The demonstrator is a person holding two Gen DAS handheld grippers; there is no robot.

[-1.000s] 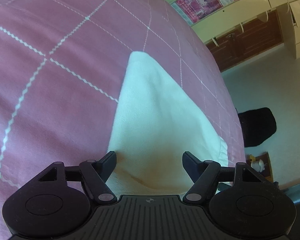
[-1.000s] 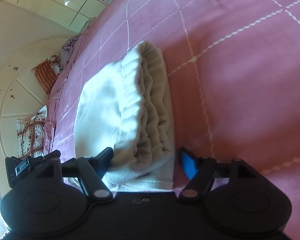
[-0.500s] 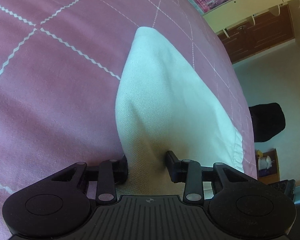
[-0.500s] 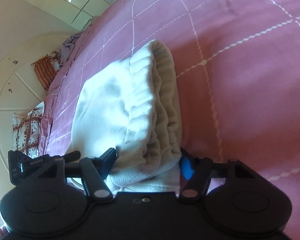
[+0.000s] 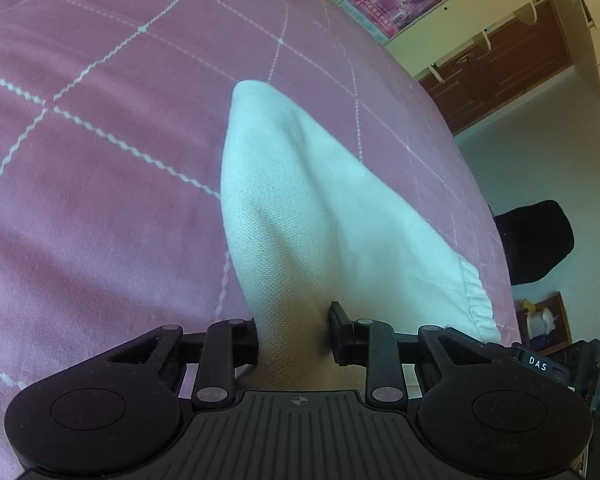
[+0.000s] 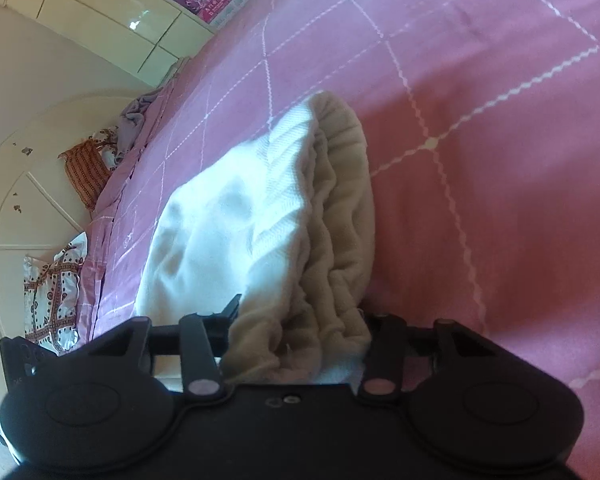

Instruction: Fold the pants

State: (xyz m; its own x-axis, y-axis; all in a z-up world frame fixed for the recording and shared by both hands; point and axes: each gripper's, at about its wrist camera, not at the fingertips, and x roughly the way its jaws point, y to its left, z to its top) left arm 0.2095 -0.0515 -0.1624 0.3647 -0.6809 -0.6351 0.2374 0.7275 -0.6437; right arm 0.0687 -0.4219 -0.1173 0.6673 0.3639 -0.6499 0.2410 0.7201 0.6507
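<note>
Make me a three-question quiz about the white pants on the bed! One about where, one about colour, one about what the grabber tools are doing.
1. Where do the pants lie?
A. on the floor
B. on the bedspread
C. on a chair

2. What colour is the bedspread?
A. pink with white stitched lines
B. plain green
C. black

3. What is the left tool doing?
A. hanging open above the bed
B. gripping a pillow
C. pinching the pants

Answers:
1 B: the white pants rest on the bedspread.
2 A: pink cloth crossed by white zigzag lines shows in both views.
3 C: the left tool has its fingers closed on the cloth; the right tool likewise clamps the gathered waistband.
</note>
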